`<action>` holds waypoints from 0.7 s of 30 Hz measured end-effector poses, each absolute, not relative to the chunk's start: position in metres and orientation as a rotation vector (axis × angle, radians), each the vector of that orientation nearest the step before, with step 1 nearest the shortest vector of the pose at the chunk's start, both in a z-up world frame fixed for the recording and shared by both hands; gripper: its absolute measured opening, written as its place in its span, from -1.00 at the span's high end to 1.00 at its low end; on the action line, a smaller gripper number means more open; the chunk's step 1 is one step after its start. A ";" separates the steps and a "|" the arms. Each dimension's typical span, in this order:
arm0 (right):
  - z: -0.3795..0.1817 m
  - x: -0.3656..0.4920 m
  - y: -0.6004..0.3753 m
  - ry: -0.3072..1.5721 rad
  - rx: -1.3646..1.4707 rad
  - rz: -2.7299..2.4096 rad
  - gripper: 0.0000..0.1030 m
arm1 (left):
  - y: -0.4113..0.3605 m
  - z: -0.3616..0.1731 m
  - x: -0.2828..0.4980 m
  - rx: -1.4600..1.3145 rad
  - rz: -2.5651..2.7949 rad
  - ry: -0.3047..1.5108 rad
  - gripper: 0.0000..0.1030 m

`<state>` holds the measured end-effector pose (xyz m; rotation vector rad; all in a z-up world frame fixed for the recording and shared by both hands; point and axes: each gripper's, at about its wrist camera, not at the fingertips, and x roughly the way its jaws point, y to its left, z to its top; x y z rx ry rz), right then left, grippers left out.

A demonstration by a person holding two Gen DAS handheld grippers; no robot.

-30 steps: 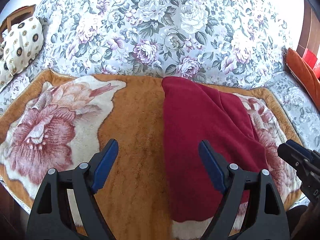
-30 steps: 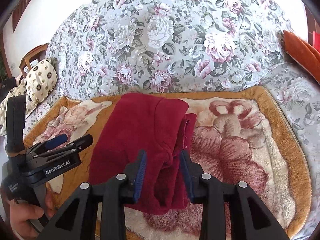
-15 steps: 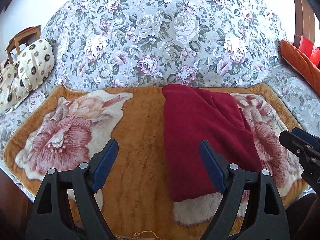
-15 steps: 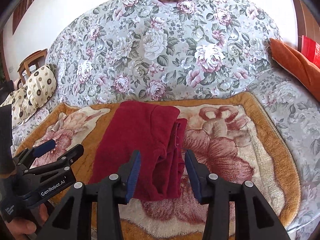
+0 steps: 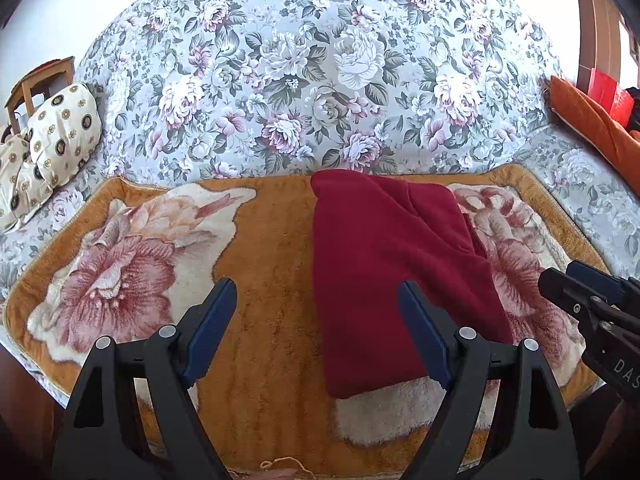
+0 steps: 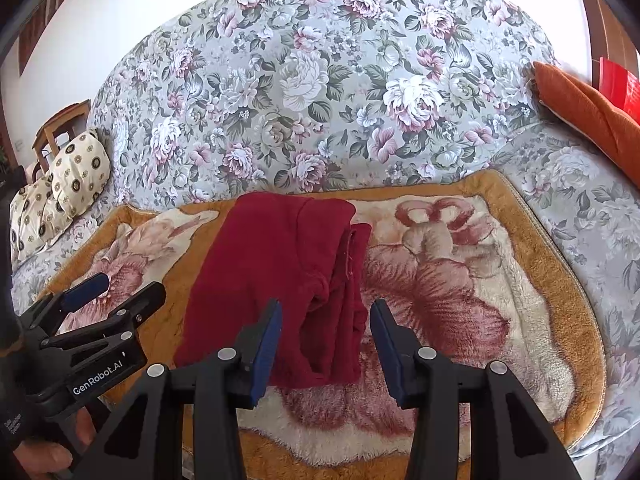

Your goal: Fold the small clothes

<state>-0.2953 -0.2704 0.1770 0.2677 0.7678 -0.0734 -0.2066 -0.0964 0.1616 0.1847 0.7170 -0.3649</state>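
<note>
Dark-red fleece garment [image 5: 392, 264], folded into a long strip on the orange floral plush blanket [image 5: 272, 320], lies untouched beyond the wide-open left gripper [image 5: 316, 320] and the half-open, empty right gripper [image 6: 326, 344].

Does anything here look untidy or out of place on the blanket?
Only a little. The dark red garment lies folded on the flowered blanket, but its right side is uneven: inner layers stick out past the top layer and bunch near the front edge. Both grippers, left gripper and right gripper, are open and hold nothing.
</note>
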 end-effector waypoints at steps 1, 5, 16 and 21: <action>0.177 -0.295 -0.270 0.766 0.265 -0.075 0.15 | -0.096 0.161 -0.206 0.184 -0.367 0.718 -0.61; 0.177 -0.295 -0.270 0.762 0.269 -0.074 0.15 | -0.095 0.161 -0.205 0.179 -0.367 0.721 -0.61; 0.174 -0.293 -0.267 0.772 0.265 -0.066 0.14 | -0.096 0.160 -0.205 0.171 -0.368 0.727 -0.61; 0.174 -0.292 -0.267 0.774 0.267 -0.066 0.14 | -0.098 0.159 -0.205 0.170 -0.369 0.731 -0.61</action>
